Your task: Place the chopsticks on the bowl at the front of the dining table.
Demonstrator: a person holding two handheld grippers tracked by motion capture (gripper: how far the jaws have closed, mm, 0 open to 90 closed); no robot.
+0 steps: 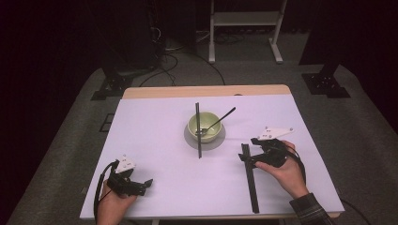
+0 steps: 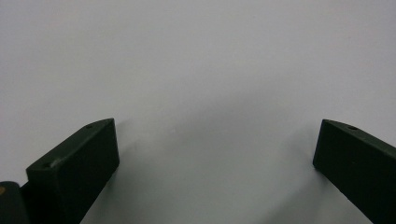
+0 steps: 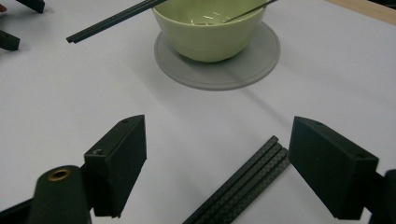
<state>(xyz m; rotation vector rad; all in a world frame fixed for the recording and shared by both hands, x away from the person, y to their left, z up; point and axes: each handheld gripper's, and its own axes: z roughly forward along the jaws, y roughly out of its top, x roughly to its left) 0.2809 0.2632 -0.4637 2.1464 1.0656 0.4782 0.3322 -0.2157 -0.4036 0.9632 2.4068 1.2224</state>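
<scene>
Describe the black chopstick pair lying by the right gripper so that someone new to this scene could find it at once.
Start at the white table and find the green bowl on its grey coaster. Nearer the person, beside the open right gripper, lies the chopstick pair, flat on the table. The other black pair rests across the bowl's rim instead.
</scene>
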